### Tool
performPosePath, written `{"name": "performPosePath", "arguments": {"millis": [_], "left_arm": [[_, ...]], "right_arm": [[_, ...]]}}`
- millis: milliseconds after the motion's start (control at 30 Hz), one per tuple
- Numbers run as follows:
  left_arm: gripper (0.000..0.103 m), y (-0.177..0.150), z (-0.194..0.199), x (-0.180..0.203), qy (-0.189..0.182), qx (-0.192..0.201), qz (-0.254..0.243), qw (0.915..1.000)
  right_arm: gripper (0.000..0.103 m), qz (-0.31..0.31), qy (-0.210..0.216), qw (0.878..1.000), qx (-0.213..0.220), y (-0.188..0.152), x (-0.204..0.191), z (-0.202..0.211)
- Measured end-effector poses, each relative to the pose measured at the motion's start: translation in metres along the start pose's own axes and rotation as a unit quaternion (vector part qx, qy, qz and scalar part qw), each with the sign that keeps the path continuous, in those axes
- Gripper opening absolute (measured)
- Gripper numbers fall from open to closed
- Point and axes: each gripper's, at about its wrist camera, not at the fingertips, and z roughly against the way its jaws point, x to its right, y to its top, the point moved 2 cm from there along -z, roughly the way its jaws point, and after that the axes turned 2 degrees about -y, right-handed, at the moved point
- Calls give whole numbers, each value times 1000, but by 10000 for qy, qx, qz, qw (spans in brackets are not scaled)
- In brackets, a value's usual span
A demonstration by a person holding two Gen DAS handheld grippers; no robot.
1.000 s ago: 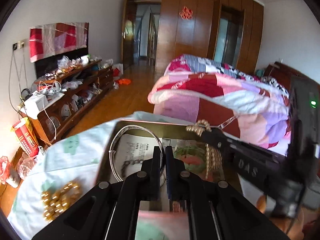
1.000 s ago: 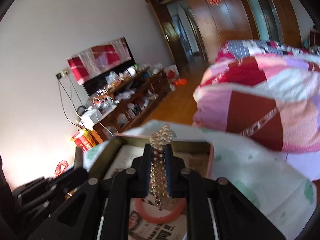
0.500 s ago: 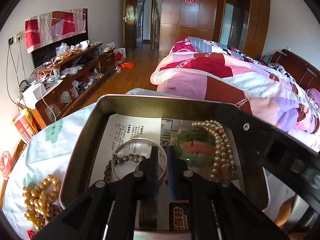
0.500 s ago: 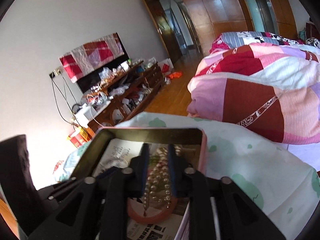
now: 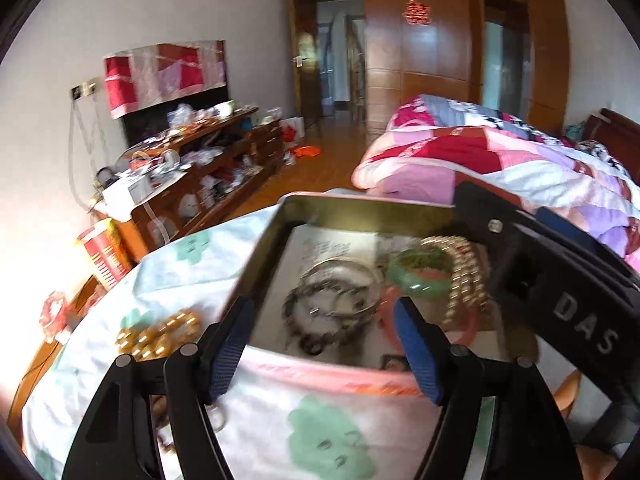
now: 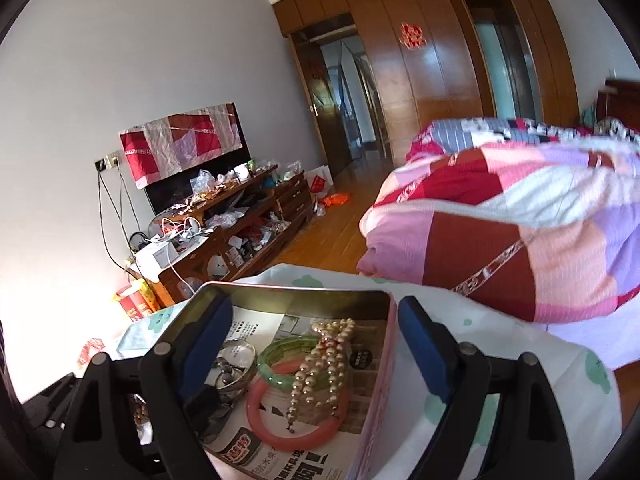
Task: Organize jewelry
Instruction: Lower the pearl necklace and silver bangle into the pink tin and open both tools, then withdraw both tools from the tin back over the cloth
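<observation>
A pink-sided metal tin [image 5: 356, 204] lined with newspaper stands on a white cloth with green prints. In it lie a silver bangle [image 5: 344, 284], a dark bead bracelet [image 5: 312, 320], a green bangle [image 5: 420, 276], a pink bangle [image 6: 292, 412] and a pearl strand [image 6: 324, 360]. My left gripper [image 5: 322, 344] is open and empty over the tin's near edge. My right gripper [image 6: 310, 344] is open and empty above the tin; it also shows in the left wrist view [image 5: 560, 280]. A gold bead bracelet [image 5: 160, 332] lies on the cloth left of the tin.
A bed with a pink and red patchwork quilt [image 6: 520, 216] is on the right. A cluttered wooden TV cabinet [image 5: 200, 168] runs along the left wall. A red and yellow box [image 5: 104, 252] stands by the table's left edge. Small rings [image 5: 216, 420] lie under the left gripper.
Both grippers opened. The left let go of the silver bangle and the right let go of the pearl strand; both now lie in the tin. The left gripper drew back toward the near edge.
</observation>
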Motion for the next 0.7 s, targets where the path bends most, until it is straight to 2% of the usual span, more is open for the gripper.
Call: {"name": "performPosePath", "arguments": {"millis": [100,367,567,700], "left_arm": [[72,-7,6,-11,158,-3,114,9998],[72,-22,20,-30,468,-7,237,9986],[72,-29,27,-40,581,47,313,9978],[72,-36,31,-38,743,67,122,9971]], "right_arm": [[93,132,-36,9999,69,-7,-7,7],[93,567,-119,9983,28,-24,-34,22],[93,537,-102,9985,-9,-35,-40,36],[93,518,-98,9986,-11,-40,-42,44]]}}
